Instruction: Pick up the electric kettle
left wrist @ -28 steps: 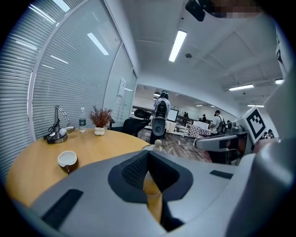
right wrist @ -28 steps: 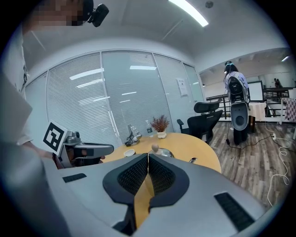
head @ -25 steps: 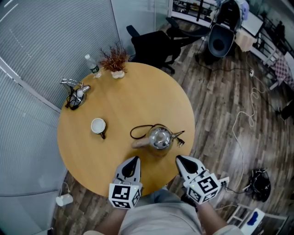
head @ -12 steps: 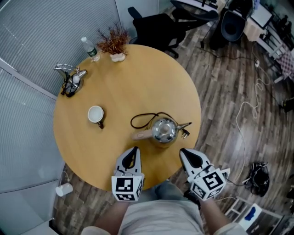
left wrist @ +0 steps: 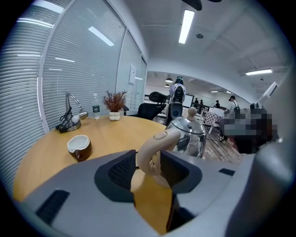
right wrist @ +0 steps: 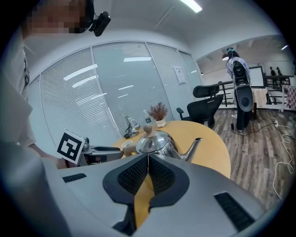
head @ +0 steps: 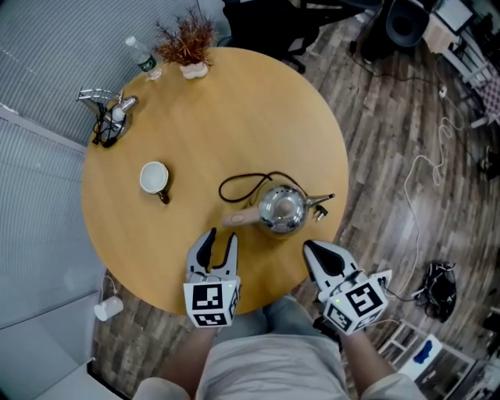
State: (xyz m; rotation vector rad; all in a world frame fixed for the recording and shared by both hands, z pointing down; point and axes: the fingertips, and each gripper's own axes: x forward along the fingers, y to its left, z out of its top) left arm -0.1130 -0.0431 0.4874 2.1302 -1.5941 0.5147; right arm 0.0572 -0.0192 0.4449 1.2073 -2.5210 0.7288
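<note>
The steel electric kettle stands on the round wooden table, its beige handle pointing left and its spout right. A black cord loops behind it. My left gripper sits just short of the handle; its jaws have just been opening and now stand open with nothing pressed between them. In the left gripper view the handle lines up with the gap of the left gripper, and the kettle is behind. My right gripper is shut and empty, near the table edge in front of the kettle.
A white-lined brown cup stands left of the kettle. At the far left edge are a metal stand with cables, a water bottle and a small dried plant. Office chairs and floor cables lie beyond the table.
My left gripper's jaws were shut and now stand apart. Both grippers have come down toward the table's near edge. The kettle has stayed where it was.
</note>
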